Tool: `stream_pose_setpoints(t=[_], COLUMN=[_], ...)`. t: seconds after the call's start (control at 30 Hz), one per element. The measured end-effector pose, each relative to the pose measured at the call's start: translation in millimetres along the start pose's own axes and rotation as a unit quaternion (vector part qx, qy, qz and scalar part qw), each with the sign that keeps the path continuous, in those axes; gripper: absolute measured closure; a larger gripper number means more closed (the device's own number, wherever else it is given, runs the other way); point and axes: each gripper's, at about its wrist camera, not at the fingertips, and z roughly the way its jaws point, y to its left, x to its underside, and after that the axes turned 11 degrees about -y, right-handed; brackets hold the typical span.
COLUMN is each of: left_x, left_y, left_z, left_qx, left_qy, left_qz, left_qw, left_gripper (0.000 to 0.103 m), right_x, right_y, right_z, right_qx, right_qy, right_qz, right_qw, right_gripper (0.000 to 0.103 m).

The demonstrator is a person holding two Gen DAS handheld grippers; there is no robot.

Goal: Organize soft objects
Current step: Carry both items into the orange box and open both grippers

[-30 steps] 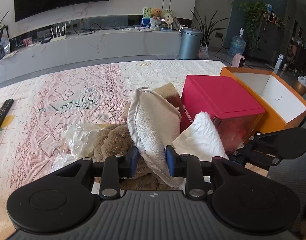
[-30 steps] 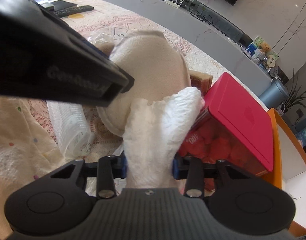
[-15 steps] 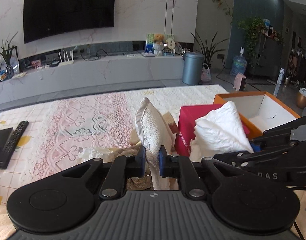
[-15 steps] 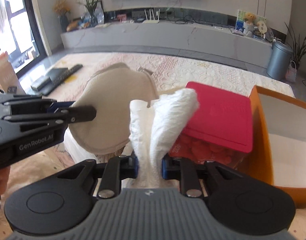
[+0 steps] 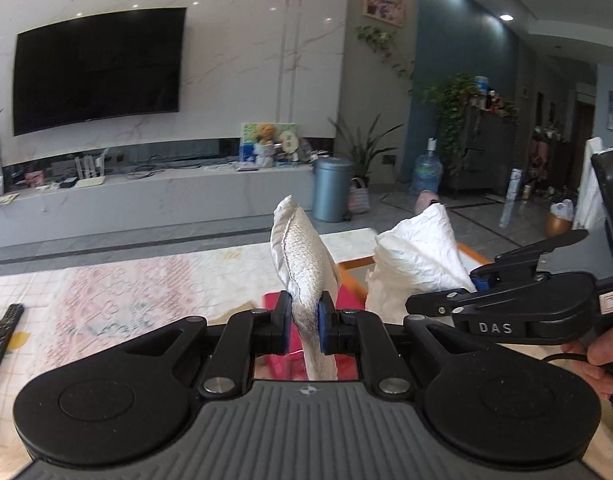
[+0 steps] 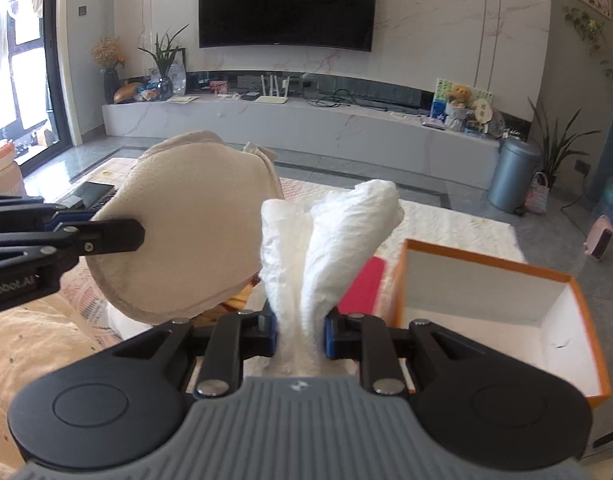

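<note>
My left gripper (image 5: 302, 322) is shut on a round beige cloth pad (image 5: 304, 264), held edge-up above the table; the same pad (image 6: 186, 232) shows broadside in the right wrist view, pinched by the left gripper (image 6: 118, 236). My right gripper (image 6: 300, 334) is shut on a crumpled white cloth (image 6: 326, 240), which stands up between its pads. That white cloth (image 5: 418, 256) and the right gripper (image 5: 472, 284) appear at the right of the left wrist view. Both are lifted clear of the table.
An open orange box (image 6: 574, 300) with a white inside sits at the right, a red-lidded container (image 6: 362, 284) beside it. A lace tablecloth (image 5: 126, 296) covers the table, with a remote (image 5: 2, 336) at its left edge. A hand (image 5: 602, 356) holds the right gripper's handle.
Both grippers closed on their cloths and rose off the table, tilting upward. The pile of brown cloth and plastic below has dropped out of view.
</note>
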Motion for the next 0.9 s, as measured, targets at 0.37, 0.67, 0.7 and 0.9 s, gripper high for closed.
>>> stream_pose_setpoints(t=[0.37,0.67,0.7,0.9], left_x=[-32,-9,-3,28], left_y=[-47,-82,-83,-86], left_z=[88,176,185,217], left_qx=[0.081,0.106,0.109,0.111], left_qy=[0.017,0.096,0.110,0.174], left_qz=[-0.045,-0.019,-0.027,-0.024], left_qw=[0.9956,0.9895,0.9876,0.9781], left_gripper=[0.089,0.089,0.089,0.089], right_x=[-5,12,18,49], right_y=[-94,-152,-156,-175], right_z=[-3,55,63,112], right_qx=[0.078,0.066,0.062,0.035], right_qy=[0.042,0.121,0.135,0.208], right_qz=[-0.033,-0.037,-0.035,-0.017], right_qw=[0.996,0.990,0.988,0.977], right_gripper=[0.084,0.083,0.083,0.082])
